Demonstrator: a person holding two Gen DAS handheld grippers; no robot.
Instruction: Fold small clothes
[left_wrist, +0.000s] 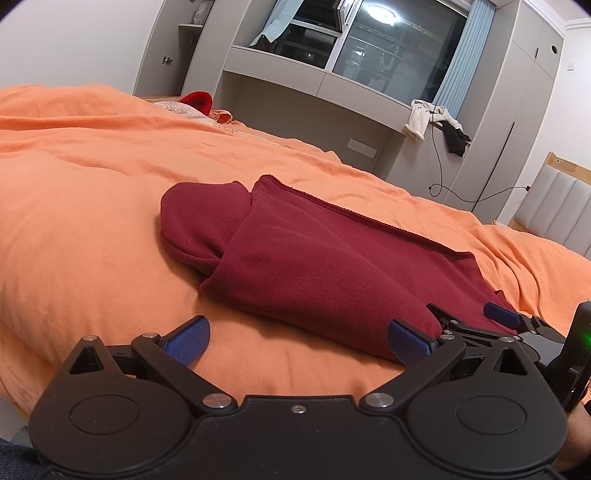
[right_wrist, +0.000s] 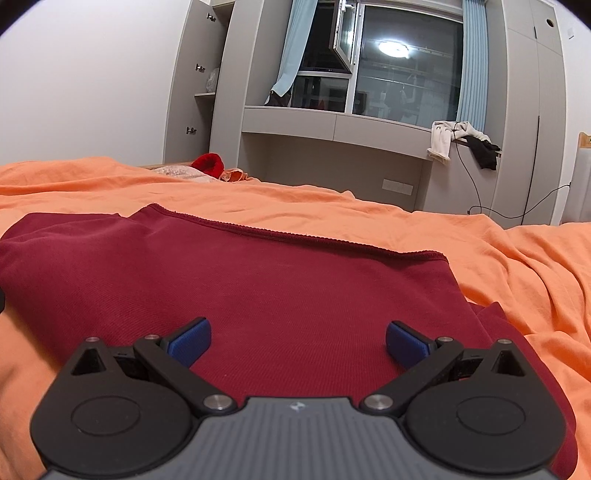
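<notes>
A dark red knit garment (left_wrist: 310, 266) lies partly folded on the orange bedspread (left_wrist: 92, 192), one sleeve folded across its body. My left gripper (left_wrist: 299, 341) is open and empty at the garment's near left edge, its right fingertip (left_wrist: 408, 341) touching the cloth. My right gripper (left_wrist: 496, 312) shows at the lower right of the left wrist view, resting on the garment. In the right wrist view the right gripper (right_wrist: 298, 341) is open and empty, low over the garment's body (right_wrist: 258, 280).
The orange bedspread (right_wrist: 498, 258) spreads all around, wrinkled at the right. A red object (right_wrist: 208, 164) lies at the far side of the bed. Grey cabinets and a window stand beyond, with clothes (right_wrist: 461, 142) and a cable hanging from a ledge.
</notes>
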